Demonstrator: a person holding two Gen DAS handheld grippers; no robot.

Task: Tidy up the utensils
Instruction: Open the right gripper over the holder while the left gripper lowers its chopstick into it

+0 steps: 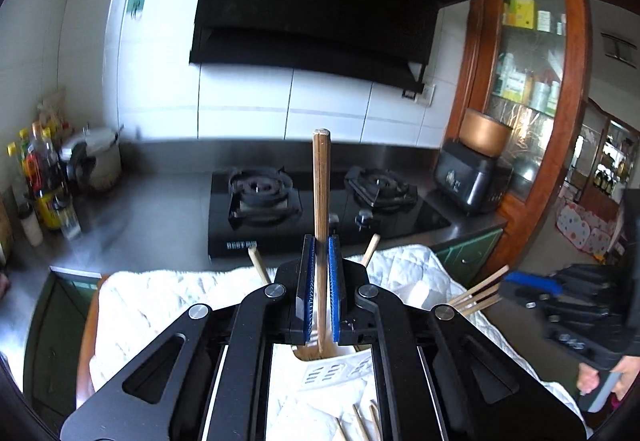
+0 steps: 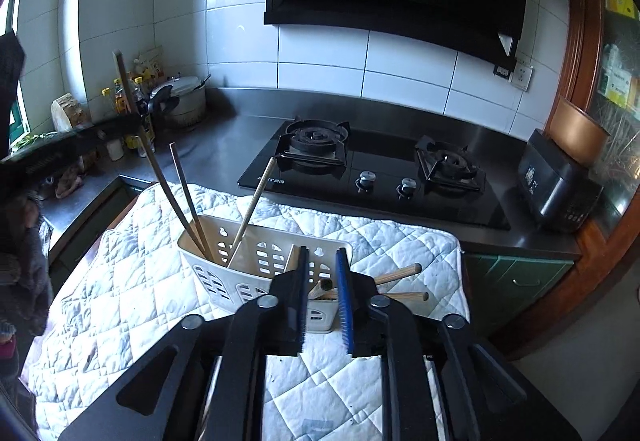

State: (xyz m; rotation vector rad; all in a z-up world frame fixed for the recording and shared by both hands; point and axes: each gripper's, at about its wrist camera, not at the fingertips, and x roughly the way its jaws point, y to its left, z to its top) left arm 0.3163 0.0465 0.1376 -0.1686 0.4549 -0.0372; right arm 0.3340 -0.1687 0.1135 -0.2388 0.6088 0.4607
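Above the white utensil basket [image 2: 256,261] on the quilted cloth [image 2: 132,281], the left gripper [image 1: 321,253] pinches a brown chopstick [image 1: 321,193] upright. Just right of the basket's front, the right gripper [image 2: 322,273] stands slightly parted around nothing, several chopsticks [image 2: 182,197] leaning in the basket's left compartment.

Right gripper [image 1: 560,305] blurred at left wrist view's edge. Lower end of clamped chopstick [image 1: 321,225] hidden behind pads. Labels on bottles [image 1: 44,177] too small to be read.

L tongs [image 1: 321,253] clamped; R tongs [image 2: 323,261] parted.
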